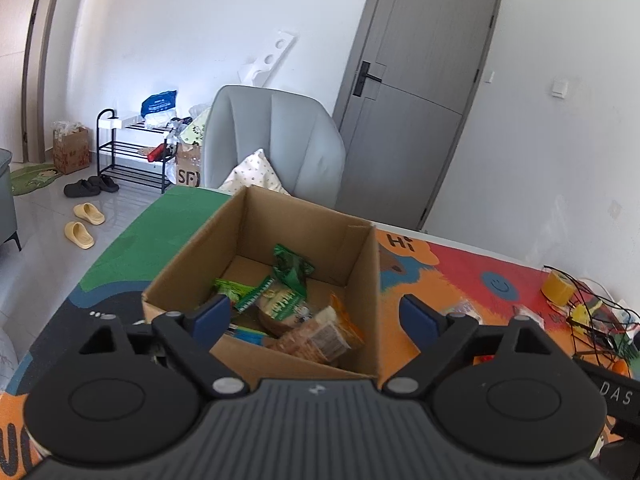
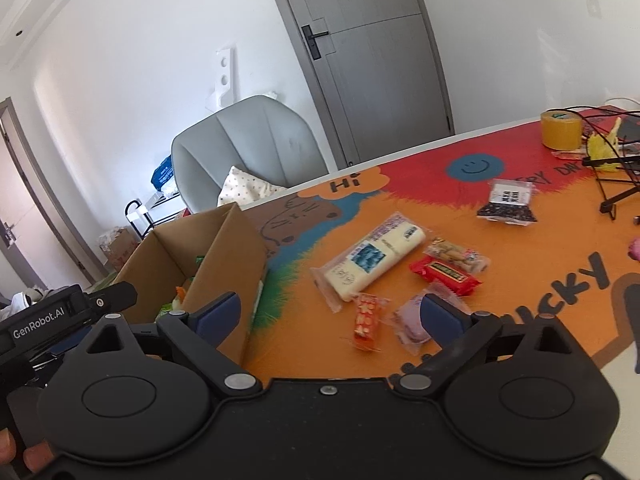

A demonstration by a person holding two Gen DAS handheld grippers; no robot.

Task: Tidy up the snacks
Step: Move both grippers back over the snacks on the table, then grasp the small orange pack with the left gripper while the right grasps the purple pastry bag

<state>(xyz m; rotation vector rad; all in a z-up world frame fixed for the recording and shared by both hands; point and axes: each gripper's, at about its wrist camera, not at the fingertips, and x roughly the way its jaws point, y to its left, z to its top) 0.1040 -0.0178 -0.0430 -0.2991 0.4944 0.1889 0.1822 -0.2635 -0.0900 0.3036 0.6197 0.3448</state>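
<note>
Left gripper point(image 1: 316, 312), jaws wide apart and empty, above the cardboard box point(image 1: 362, 280) holding snack packets point(image 1: 286, 300). Right gripper point(image 2: 330, 312), jaws equally apart, over loose snacks point(image 2: 372, 258) on the colourful table mat point(image 2: 540, 248) beside the box.

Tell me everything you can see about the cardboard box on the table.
The cardboard box is plain brown corrugated card, open at the top, standing upright on the colourful table mat. Inside lie several snack packets: green ones and a clear-wrapped brown one. Its walls look slightly bent. No gripper touches it.
</note>
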